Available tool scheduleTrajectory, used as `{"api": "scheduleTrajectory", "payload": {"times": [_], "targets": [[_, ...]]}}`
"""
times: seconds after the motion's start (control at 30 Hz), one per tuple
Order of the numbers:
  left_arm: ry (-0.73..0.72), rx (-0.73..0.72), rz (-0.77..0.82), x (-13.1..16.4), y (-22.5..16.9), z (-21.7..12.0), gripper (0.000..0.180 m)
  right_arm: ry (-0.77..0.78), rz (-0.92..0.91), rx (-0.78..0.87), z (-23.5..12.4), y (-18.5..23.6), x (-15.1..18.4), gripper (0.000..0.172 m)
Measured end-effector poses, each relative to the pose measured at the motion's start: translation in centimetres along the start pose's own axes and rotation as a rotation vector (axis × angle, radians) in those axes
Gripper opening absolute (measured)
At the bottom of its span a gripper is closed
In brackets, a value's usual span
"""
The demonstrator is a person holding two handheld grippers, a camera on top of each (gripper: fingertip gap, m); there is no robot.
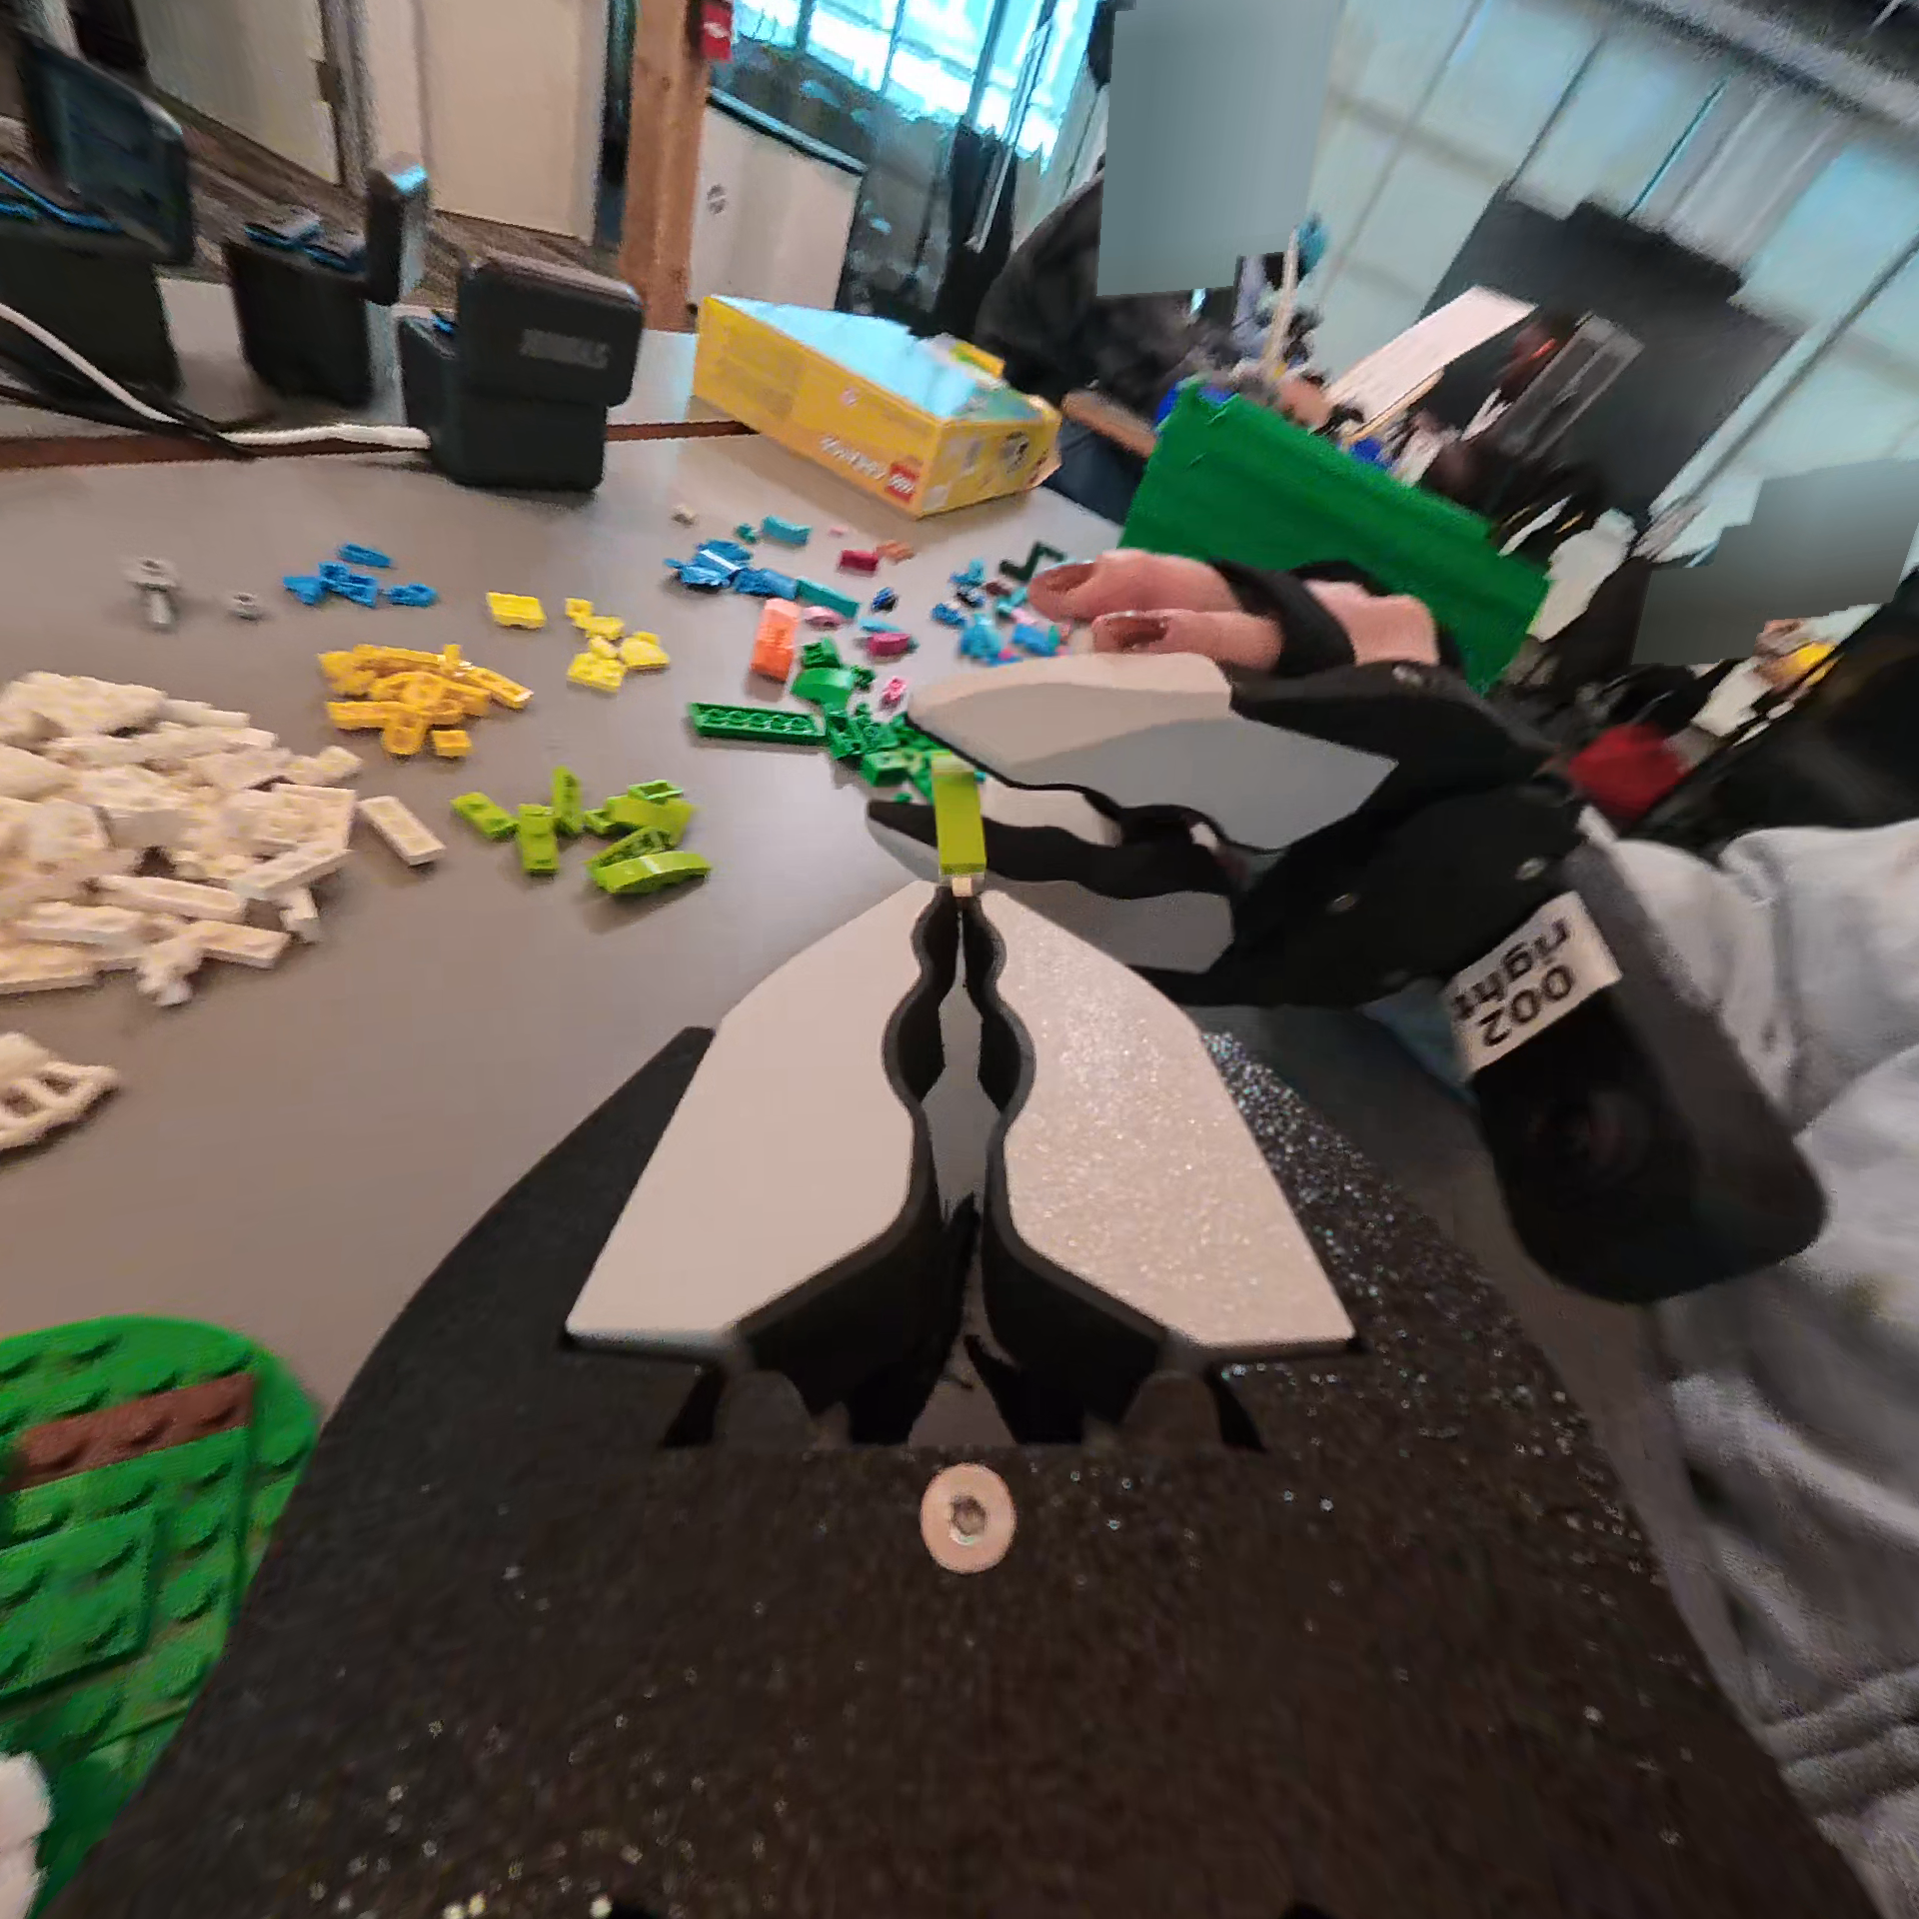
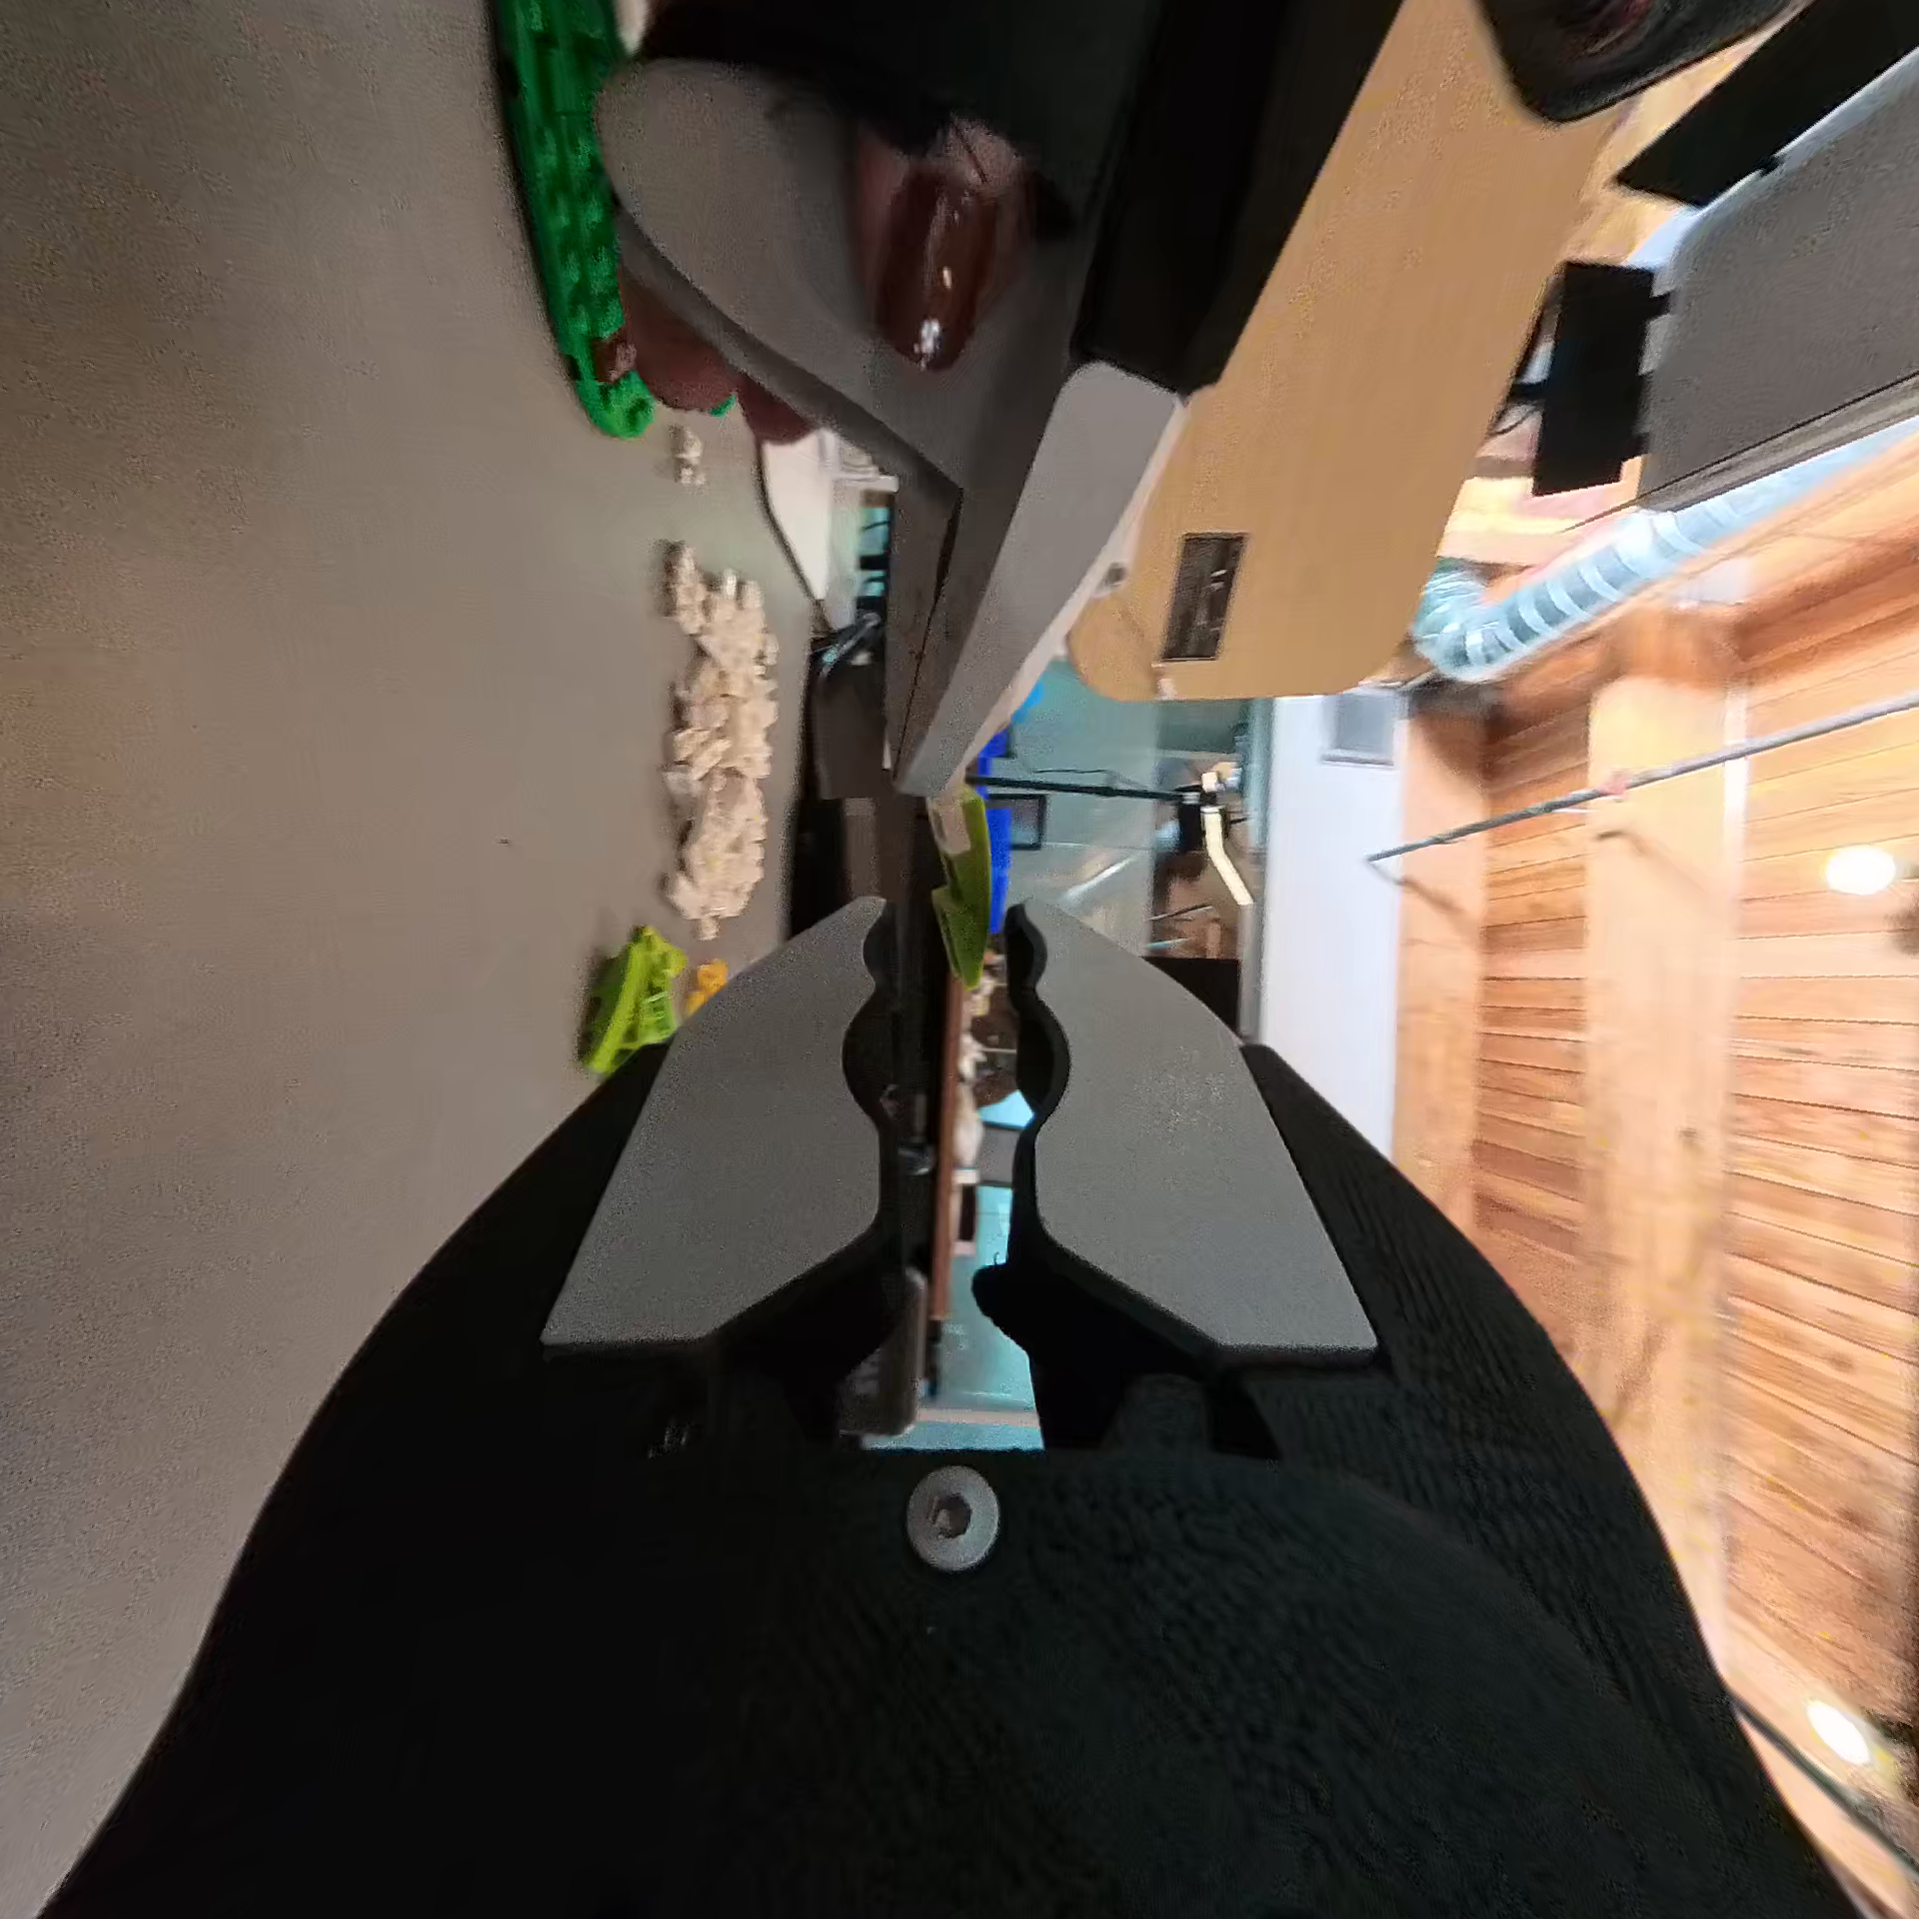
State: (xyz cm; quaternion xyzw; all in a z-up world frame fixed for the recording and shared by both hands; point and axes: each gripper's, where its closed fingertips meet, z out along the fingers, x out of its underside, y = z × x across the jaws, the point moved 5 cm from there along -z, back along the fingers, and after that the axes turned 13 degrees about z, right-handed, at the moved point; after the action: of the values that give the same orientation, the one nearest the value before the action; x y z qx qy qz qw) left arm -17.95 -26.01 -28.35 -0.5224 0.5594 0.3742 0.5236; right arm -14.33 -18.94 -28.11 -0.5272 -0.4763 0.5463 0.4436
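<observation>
A matt grey table (image 1: pixel 467 1038) carries everything. Along its far edge stand black plastic cases (image 1: pixel 530 384) and a yellow cardboard box (image 1: pixel 872 415) lying on its side with one end open. At the near left corner lies a flat green studded baseplate (image 1: pixel 125 1506) with a brown plate (image 1: pixel 135 1428) pressed onto it. A second green baseplate (image 1: pixel 1319 519) stands on edge behind the person's hand (image 1: pixel 1163 607).

Loose plastic bricks lie sorted by colour on the table: a broad heap of white pieces (image 1: pixel 156 820), a yellow cluster (image 1: pixel 415 696), a few lime-green slopes (image 1: pixel 613 831), dark green plates (image 1: pixel 831 717), and blue ones (image 1: pixel 358 582) farther back. All are hard, glossy and sharp-edged, mostly thin plates and low curved slopes.

The left gripper (image 1: pixel 961 903) has wavy black rubbery pads under smooth pale grey plates. Its tips are closed together and pinch the near end of a lime-green curved plastic brick (image 1: pixel 955 820), where a small white piece (image 1: pixel 966 885) sits against the brick. The brick is held in the air above the table and points away from the tips.

The right gripper (image 2: pixel 945 909), of the same build, comes in from the side with its jaws parted. The free end of the lime brick stands between its two fingers, and its own view shows a gap on both sides, so it has hold of nothing. The two grippers are close together, and only the left one bears the brick.
</observation>
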Motion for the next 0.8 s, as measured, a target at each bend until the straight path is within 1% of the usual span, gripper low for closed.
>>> {"api": "scheduleTrajectory", "payload": {"times": [0.1, 0.23, 0.27, 0.3, 0.53, 0.6, 0.7, 0.8], "targets": [[0.054, -0.030, 0.034, 0.41, 0.27, 0.04, 0.001, 0.018, 0.036, -0.074, -0.13, 0.41, 0.20, 0.022], [0.090, 0.007, 0.053, 0.88, -0.06, 0.39, 0.001, 0.029, 0.042, -0.114, -0.11, 0.95, 0.05, 0.021], [0.092, 0.016, 0.060, 0.91, -0.20, 0.46, 0.001, 0.027, 0.036, -0.117, -0.11, 1.09, 0.00, 0.011], [0.097, 0.018, 0.068, 0.97, -0.27, 0.51, 0.001, 0.025, 0.027, -0.116, -0.13, 1.14, -0.03, 0.007], [0.094, -0.056, 0.149, 0.90, -0.32, 0.64, 0.002, 0.043, 0.021, -0.112, -0.12, 0.94, 0.02, 0.006], [0.087, -0.048, 0.145, 0.88, -0.36, 0.65, 0.003, 0.042, 0.013, -0.106, -0.14, 0.89, -0.01, 0.006], [0.077, -0.023, 0.116, 0.89, -0.40, 0.70, 0.009, 0.033, 0.012, -0.105, -0.18, 0.89, -0.18, 0.006], [0.070, -0.012, 0.108, 0.84, -0.46, 0.69, 0.009, 0.027, 0.005, -0.101, -0.22, 0.91, -0.26, 0.006]]}}
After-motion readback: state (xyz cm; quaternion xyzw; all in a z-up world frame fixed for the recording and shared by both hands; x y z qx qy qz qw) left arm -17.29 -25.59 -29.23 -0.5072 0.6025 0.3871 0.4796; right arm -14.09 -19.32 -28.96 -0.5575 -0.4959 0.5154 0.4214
